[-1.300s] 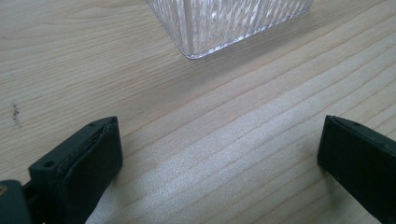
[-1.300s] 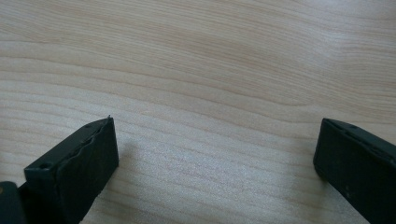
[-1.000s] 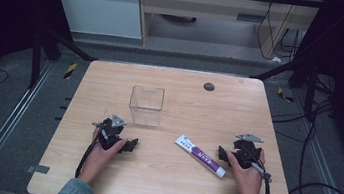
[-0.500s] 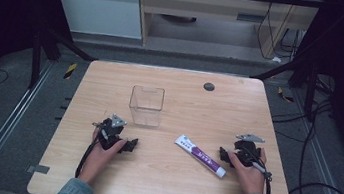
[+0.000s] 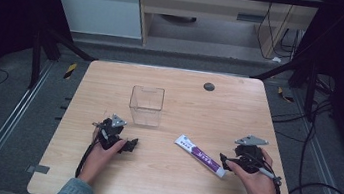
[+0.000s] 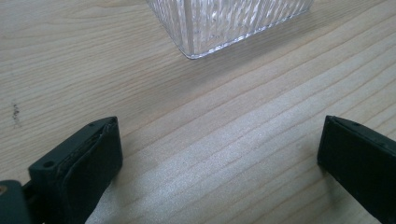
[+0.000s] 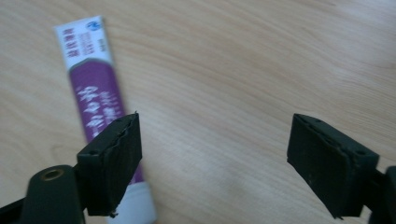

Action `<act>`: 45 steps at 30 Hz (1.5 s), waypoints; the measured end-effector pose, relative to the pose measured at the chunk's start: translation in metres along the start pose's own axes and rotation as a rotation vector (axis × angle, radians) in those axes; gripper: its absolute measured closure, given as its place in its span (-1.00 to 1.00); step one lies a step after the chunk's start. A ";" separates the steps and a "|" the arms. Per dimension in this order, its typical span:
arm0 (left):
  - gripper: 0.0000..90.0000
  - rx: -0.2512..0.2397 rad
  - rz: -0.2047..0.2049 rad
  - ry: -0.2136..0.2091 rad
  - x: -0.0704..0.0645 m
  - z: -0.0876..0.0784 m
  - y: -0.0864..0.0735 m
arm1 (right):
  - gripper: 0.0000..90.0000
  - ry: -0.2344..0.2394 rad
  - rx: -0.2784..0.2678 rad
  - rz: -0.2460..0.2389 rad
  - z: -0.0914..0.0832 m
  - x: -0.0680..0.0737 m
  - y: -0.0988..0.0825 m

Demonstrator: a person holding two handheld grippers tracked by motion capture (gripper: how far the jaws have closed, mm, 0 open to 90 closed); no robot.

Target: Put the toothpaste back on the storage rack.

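The toothpaste tube (image 5: 200,155) lies flat right of centre on the tabletop (image 5: 173,188), its long axis slanting from upper left to lower right. Its lower end sits just beside the right hand-held gripper (image 5: 224,160), jaws wide and empty. The left hand-held gripper (image 5: 129,144), also wide, sits lower left near the clear box (image 5: 146,105).
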State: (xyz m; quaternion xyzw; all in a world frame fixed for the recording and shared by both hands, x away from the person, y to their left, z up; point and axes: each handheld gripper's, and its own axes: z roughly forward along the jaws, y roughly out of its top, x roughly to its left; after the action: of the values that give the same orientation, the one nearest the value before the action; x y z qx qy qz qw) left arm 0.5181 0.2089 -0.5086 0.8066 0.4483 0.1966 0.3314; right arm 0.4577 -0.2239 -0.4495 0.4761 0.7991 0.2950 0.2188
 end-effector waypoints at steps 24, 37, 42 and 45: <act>-1.00 -0.001 -0.001 0.000 0.000 0.000 0.000 | -0.26 0.127 0.126 -0.155 0.012 0.042 0.028; -1.00 -0.002 -0.003 0.000 0.000 0.001 0.000 | 0.12 0.174 0.173 -0.207 0.019 0.052 0.042; -1.00 -0.003 -0.003 0.000 0.000 0.001 0.000 | 0.19 0.196 0.199 -0.220 0.026 0.057 0.047; -1.00 -0.003 -0.002 0.000 0.000 0.001 0.001 | 0.14 0.208 0.219 -0.230 0.030 0.060 0.050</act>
State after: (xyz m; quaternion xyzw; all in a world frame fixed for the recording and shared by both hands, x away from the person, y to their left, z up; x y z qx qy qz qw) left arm 0.5191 0.2085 -0.5087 0.8058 0.4487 0.1970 0.3325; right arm 0.4810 -0.1442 -0.4411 0.3695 0.8938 0.2269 0.1143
